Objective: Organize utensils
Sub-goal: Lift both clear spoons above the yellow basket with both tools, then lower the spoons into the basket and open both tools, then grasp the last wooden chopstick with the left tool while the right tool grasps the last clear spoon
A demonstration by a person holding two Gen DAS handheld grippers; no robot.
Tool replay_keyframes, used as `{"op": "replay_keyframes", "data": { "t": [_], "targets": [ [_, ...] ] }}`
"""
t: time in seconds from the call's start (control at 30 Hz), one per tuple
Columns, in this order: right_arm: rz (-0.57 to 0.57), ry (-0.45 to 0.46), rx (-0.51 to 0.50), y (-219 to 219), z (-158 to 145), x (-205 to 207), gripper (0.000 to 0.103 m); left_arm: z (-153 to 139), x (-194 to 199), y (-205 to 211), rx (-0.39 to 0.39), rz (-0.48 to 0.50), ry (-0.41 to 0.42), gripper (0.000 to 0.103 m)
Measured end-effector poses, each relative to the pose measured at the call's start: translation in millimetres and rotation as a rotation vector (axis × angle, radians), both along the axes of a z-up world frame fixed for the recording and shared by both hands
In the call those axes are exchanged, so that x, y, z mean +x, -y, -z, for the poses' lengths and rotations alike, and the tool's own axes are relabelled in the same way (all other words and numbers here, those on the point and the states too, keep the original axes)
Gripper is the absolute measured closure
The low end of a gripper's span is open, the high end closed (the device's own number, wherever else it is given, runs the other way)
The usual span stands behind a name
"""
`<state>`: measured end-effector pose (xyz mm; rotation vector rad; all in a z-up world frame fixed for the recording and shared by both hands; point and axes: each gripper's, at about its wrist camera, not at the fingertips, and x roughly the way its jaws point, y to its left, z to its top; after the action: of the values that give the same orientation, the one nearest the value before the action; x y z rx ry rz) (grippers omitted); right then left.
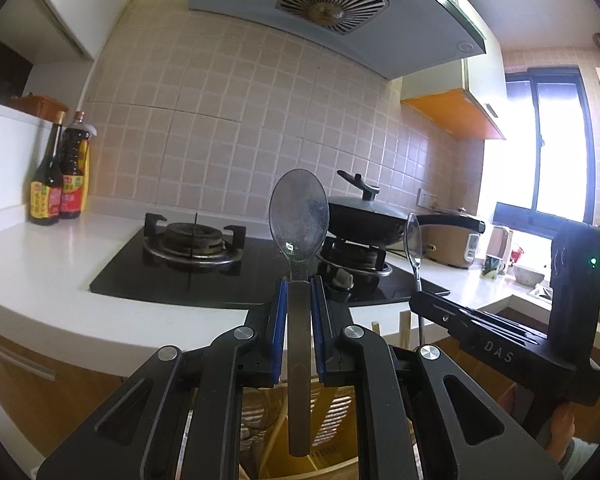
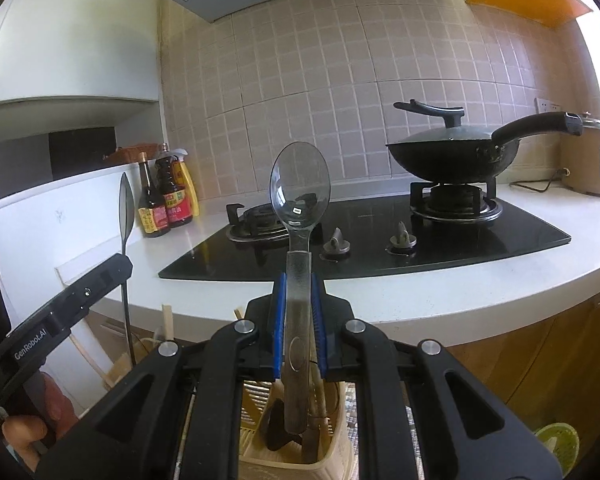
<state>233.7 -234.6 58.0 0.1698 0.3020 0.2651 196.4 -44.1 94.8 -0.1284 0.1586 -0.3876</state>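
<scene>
Now two spoons: left gripper (image 1: 299,296) grips one, right gripper (image 2: 299,292) another.

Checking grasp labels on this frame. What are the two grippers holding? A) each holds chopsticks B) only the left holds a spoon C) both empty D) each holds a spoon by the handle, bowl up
D: the left gripper is shut on a spoon and the right gripper on a clear spoon, both gripped by the handle with bowls pointing up.
</scene>
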Motion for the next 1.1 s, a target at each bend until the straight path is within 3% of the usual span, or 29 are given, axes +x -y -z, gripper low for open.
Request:
{"op": "replay_keyframes", "data": {
  "t": [0.1, 0.2, 0.6, 0.77, 0.87, 0.93, 1.0, 1.1],
  "targets": [
    [0.015, 0.001, 0.008, 3, 4, -3, 0.092, 2, -3, -1, 0.003, -0.012, 0.021, 0.09],
    [-0.001, -0.019, 0.03, 11, 8, -7, 0.091, 4, -8, -3, 0.007, -0.01, 0.025, 0.078],
    [-0.012, -0.074, 0.069, 32, 2, -60, 0.088, -5, -45, -24, -0.053, 0.005, -0.026, 0.077],
    [-0.031, -0.141, 0.076, 34, 0, -89, 0.088, -12, -71, -28, -0.059, 0.03, -0.064, 0.068],
    [-0.044, -0.181, 0.064, 30, 0, -110, 0.08, -14, -90, -29, -0.056, 0.057, -0.098, 0.06],
    [-0.043, -0.2, 0.044, 27, 1, -123, 0.07, -12, -103, -30, -0.044, 0.076, -0.134, 0.048],
    [-0.053, -0.214, 0.028, 23, 3, -143, 0.069, -3, -116, -27, 0.003, 0.101, -0.203, 0.04],
    [-0.061, -0.31, -0.021, 15, 18, -160, 0.065, 20, -134, -22, 0.09, 0.105, -0.297, 0.039]
  ]
}}
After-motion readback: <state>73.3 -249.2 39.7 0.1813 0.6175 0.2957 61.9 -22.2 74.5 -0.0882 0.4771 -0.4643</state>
